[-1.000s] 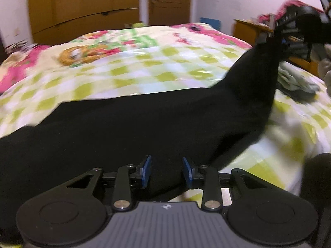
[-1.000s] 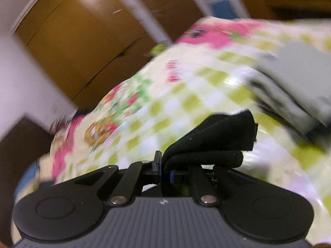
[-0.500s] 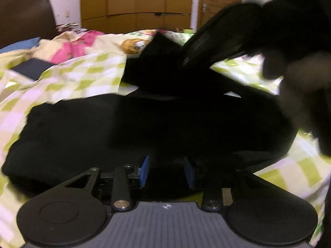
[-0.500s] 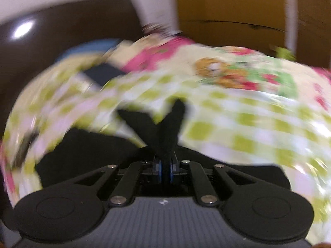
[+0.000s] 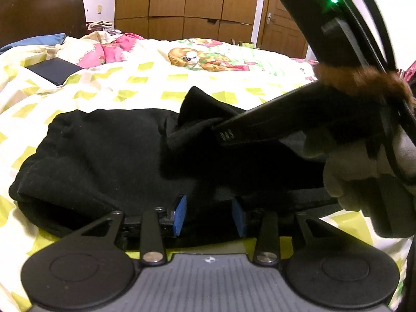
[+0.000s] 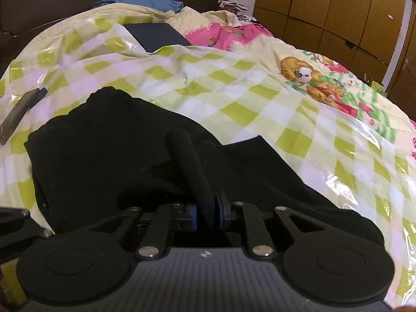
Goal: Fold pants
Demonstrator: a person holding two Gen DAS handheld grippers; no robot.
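The black pants [image 5: 104, 156] lie doubled over on the green-checked bed cover; they also show in the right wrist view [image 6: 117, 140]. My right gripper [image 6: 207, 217] is shut on a fold of the pants' fabric and holds it low over the lower layer. In the left wrist view the right gripper [image 5: 221, 127] comes in from the right with a black flap sticking up from it. My left gripper [image 5: 209, 215] is open, its blue pads [image 5: 180, 214] either side of the pants' near edge.
A dark flat box [image 6: 158, 36] lies on the bed near the headboard, also visible in the left wrist view [image 5: 52, 71]. A dark flat object [image 6: 20, 111] lies at the bed's left edge. Pink bedding [image 5: 114, 52] and wooden wardrobes [image 5: 187, 5] are behind.
My right gripper has swung the held end of the pants over from the far right and lowered it onto the other half. The left gripper has stayed open at the near edge.
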